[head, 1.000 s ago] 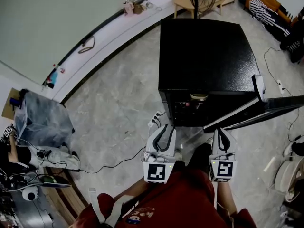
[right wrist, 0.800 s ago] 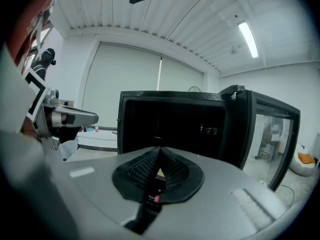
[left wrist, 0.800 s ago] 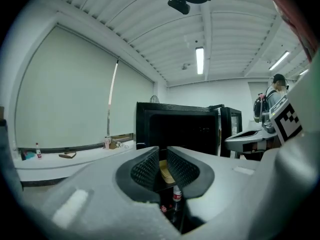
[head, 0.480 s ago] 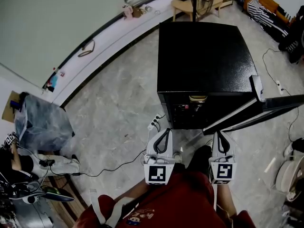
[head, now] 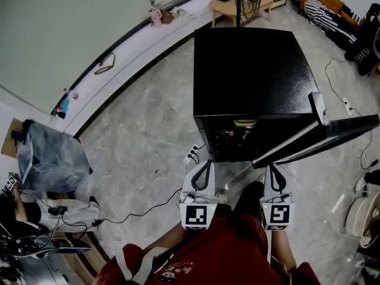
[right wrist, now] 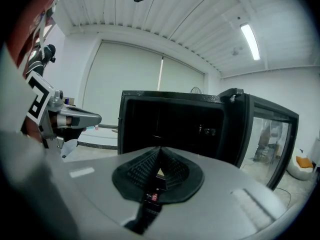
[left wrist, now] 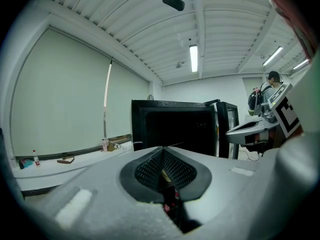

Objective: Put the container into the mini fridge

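The black mini fridge (head: 252, 70) stands on the floor in front of me with its door (head: 320, 138) swung open to the right. A pale tan thing (head: 245, 123), maybe the container, shows just inside the top of the open front. My left gripper (head: 205, 161) and right gripper (head: 274, 165) hover side by side a little short of the opening, both shut and empty. In the left gripper view the ribbed pads (left wrist: 150, 166) meet before the dark fridge (left wrist: 172, 129). The right gripper view shows its closed tips (right wrist: 160, 147) facing the fridge cavity (right wrist: 170, 124).
A white power strip (head: 193, 153) with a cable lies on the floor by the fridge's left corner. A grey covered bundle (head: 50, 153) sits far left. A wooden table (head: 237, 2) stands behind the fridge. A white ledge (head: 136, 37) runs along the wall.
The left gripper's jaws have closed from a wide stance to fully shut. Both grippers have drawn slightly back from the fridge front.
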